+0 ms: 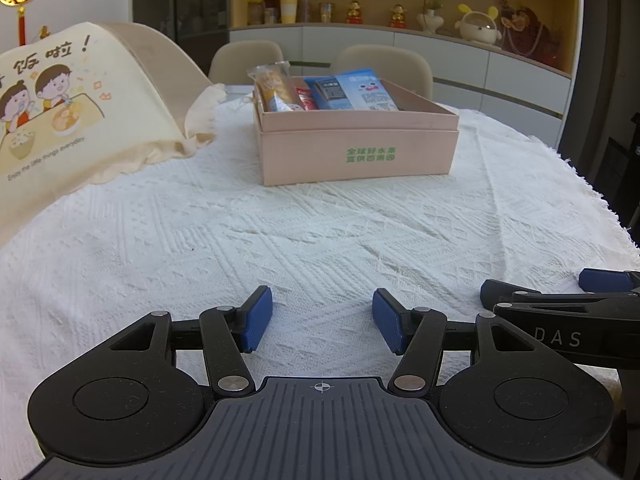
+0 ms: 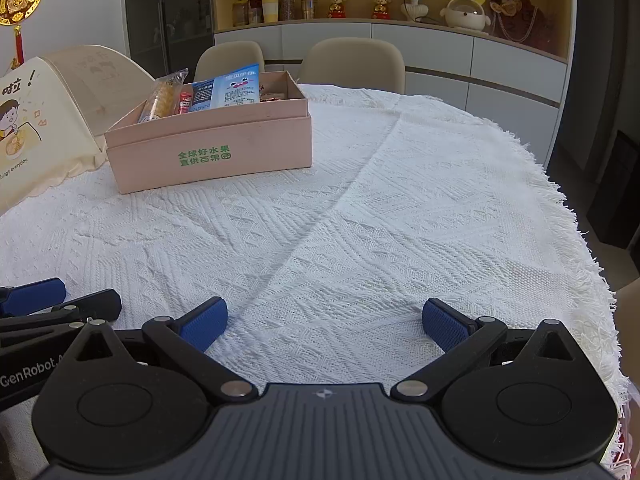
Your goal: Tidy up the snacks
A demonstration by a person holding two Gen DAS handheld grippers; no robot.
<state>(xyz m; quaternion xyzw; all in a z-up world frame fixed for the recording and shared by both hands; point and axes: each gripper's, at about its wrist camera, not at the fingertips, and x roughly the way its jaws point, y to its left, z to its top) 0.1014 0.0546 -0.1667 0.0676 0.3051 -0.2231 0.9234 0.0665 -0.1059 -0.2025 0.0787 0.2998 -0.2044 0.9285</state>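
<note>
We hold both tools low over the near part of a table draped in a white woven tablecloth (image 1: 320, 220), and neither one carries anything. Our left gripper (image 1: 322, 322) has its jaws parted with only bare cloth between the blue pads (image 1: 258, 318), so it is released. Our right gripper (image 2: 324, 324) stands wider apart still, its blue pads (image 2: 446, 326) also over bare cloth, released as well. The two tools sit side by side, close together: from the left wrist view the right tool's black linkage pokes in at the right edge, and from the right wrist view the left tool shows at the left edge. The snacks lie farther back on the table, well apart from both grippers, inside a pink box (image 1: 356, 152) with green lettering on its front wall. In it we see a clear-wrapped yellow pastry packet (image 1: 276, 88) leaning at the left end, a small red packet (image 1: 305, 98) just beside it, and a blue and white packet (image 1: 352, 90) to the right of those. A cream cushion (image 1: 60, 108) printed with cartoon children lies on the table left of the box. Beige chairs (image 2: 356, 62) stand behind the table, and a shelf of figurines (image 2: 380, 6) runs along the back wall.
</note>
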